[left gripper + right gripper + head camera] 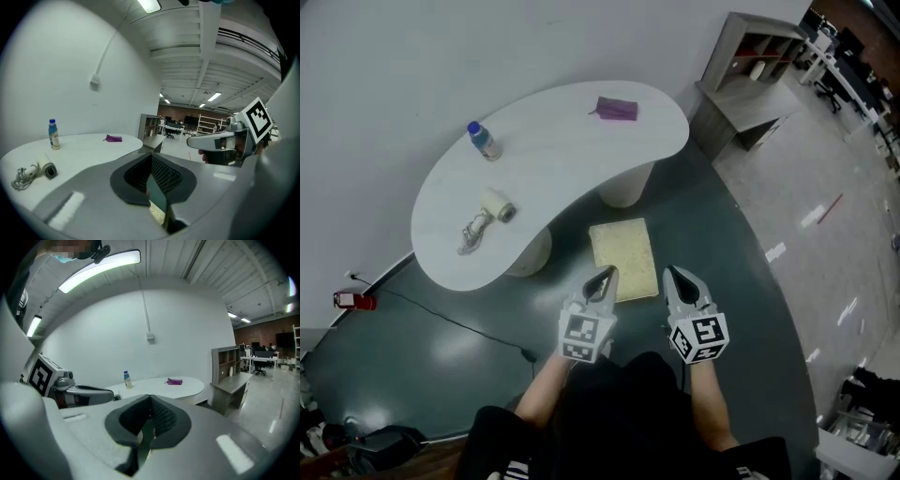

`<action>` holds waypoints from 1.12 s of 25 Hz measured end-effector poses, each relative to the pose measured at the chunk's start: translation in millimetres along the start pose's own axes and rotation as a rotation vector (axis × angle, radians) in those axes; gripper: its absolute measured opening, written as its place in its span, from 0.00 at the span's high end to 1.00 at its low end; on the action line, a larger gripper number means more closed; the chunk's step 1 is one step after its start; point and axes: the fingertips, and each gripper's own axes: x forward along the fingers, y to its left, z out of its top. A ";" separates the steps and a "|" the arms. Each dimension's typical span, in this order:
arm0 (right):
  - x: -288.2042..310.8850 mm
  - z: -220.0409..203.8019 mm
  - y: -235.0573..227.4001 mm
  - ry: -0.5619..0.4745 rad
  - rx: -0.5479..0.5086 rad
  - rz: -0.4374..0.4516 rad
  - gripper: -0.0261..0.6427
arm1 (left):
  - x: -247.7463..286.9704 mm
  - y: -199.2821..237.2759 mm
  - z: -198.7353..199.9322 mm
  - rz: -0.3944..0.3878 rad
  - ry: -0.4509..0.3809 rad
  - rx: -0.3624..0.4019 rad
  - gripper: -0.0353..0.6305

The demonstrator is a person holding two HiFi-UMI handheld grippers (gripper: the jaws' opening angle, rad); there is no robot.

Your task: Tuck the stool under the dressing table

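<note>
A white wall and dark green floor frame a curved white counter (572, 159). The stool (623, 255) stands on the floor just outside the counter's near edge, its rectangular padded top running lengthwise toward the counter. It looks light and rigid under a soft cushion, so pushing its near side should work. The left claw (603, 279) and right claw (677, 278) are both pressed together and empty, near the stool's near corners.

Stool (623, 255) before dressing table (558, 155)
</note>
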 end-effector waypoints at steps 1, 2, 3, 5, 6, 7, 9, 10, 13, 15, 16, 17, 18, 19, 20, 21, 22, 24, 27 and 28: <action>7.0 -2.3 -1.6 0.010 0.004 -0.007 0.96 | 5.1 4.7 -1.6 -0.009 0.005 -0.001 0.94; 13.3 -4.8 -3.4 0.020 0.009 -0.015 0.96 | 9.7 9.4 -3.6 -0.016 0.011 -0.005 0.94; 18.9 -7.4 -5.4 0.029 0.016 -0.022 0.96 | 13.5 14.0 -6.1 -0.020 0.017 -0.012 0.94; 28.5 -12.0 -9.3 0.044 0.028 -0.032 0.96 | 19.9 22.3 -12.6 -0.022 0.031 -0.031 0.94; 33.4 -14.1 -11.2 0.052 0.030 -0.034 0.96 | 23.0 26.1 -16.2 -0.021 0.039 -0.040 0.94; 38.4 -16.3 -13.1 0.059 0.032 -0.034 0.96 | 26.0 29.6 -19.9 -0.019 0.046 -0.048 0.94; 48.4 -21.0 -17.0 0.076 0.035 -0.030 0.96 | 32.2 35.8 -26.9 -0.011 0.061 -0.060 0.94; 53.4 -23.6 -19.4 0.083 0.036 -0.027 0.96 | 35.6 38.9 -30.3 -0.005 0.067 -0.066 0.94; 68.5 -34.0 -28.4 0.106 0.039 -0.015 0.96 | 47.2 47.4 -41.8 0.019 0.087 -0.083 0.94; 76.9 -42.6 -37.4 0.122 0.047 -0.006 0.96 | 55.4 48.7 -51.0 0.033 0.102 -0.091 0.94; 81.1 -47.4 -42.7 0.129 0.053 0.000 0.96 | 59.8 48.6 -56.4 0.039 0.110 -0.095 0.94; 85.7 -52.8 -47.9 0.135 0.061 0.005 0.96 | 64.4 48.7 -62.2 0.046 0.119 -0.099 0.94; 90.7 -58.7 -52.8 0.142 0.068 0.012 0.96 | 68.7 49.3 -68.3 0.056 0.128 -0.104 0.94; 96.2 -64.9 -57.5 0.149 0.072 0.021 0.96 | 73.1 50.1 -74.6 0.068 0.137 -0.109 0.94; 102.2 -71.8 -62.5 0.157 0.071 0.030 0.96 | 78.1 51.1 -80.9 0.081 0.144 -0.115 0.94; 108.5 -79.6 -67.8 0.167 0.067 0.040 0.96 | 84.0 51.7 -87.9 0.091 0.152 -0.120 0.94; 114.4 -88.9 -73.2 0.179 0.063 0.049 0.96 | 90.5 51.5 -95.8 0.099 0.160 -0.127 0.94; 124.3 -110.7 -81.9 0.213 0.061 0.073 0.96 | 102.7 48.8 -114.1 0.112 0.178 -0.149 0.94; 137.1 -144.2 -87.8 0.268 0.062 0.120 0.96 | 116.6 45.9 -141.1 0.140 0.215 -0.177 0.94; 142.2 -154.9 -90.0 0.283 0.062 0.130 0.96 | 121.9 46.4 -149.8 0.148 0.225 -0.185 0.94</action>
